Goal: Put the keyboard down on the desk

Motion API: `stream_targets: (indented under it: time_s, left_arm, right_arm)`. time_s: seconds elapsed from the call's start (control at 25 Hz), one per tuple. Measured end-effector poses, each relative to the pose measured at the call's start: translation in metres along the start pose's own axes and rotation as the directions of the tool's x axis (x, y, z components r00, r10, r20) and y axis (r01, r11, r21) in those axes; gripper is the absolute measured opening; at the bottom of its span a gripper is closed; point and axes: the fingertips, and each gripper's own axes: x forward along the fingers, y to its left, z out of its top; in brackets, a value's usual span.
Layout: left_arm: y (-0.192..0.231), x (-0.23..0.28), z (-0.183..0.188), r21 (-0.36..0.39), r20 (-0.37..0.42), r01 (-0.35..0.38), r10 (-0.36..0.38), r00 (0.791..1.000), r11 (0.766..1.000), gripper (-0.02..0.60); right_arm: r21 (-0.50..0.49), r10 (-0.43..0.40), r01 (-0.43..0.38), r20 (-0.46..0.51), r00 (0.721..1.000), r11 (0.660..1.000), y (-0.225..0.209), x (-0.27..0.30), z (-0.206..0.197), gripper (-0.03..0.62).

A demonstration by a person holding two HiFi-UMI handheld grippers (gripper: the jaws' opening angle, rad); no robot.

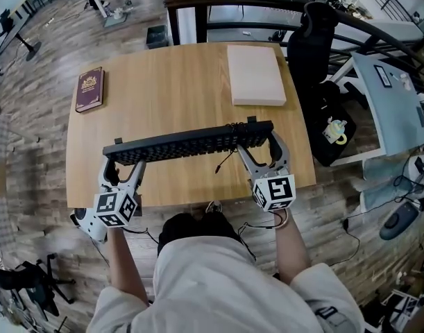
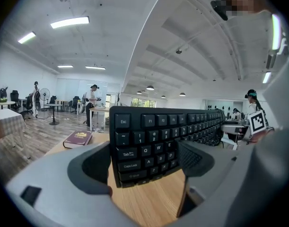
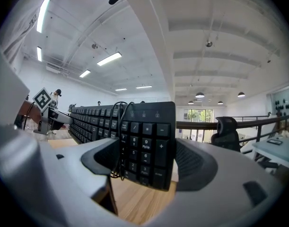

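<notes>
Left gripper (image 1: 123, 164) clamped on Esc end of long black keyboard (image 1: 191, 144) | right gripper (image 1: 261, 150) clamped on numpad end | keyboard tilted, held over near part of light wooden counter (image 1: 177, 89) | maroon book (image 1: 89, 89) far left

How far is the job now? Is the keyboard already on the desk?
Done: the left tool and right tool grip the ends of the keyboard. In hand: it hangs tilted on edge over the desk. Left: lay it flat, then open both tools.
</notes>
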Motion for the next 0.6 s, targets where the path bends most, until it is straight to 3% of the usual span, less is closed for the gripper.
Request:
stream_targets:
  time_s: [0.6]
  left_arm:
    - [0.015, 0.015, -0.052, -0.033, -0.113, -0.040, 0.036, 0.993, 0.999, 0.430]
  right_arm:
    - [0.065, 0.053, -0.046, -0.111, 0.992, 0.997, 0.005, 0.023, -0.065, 0.364]
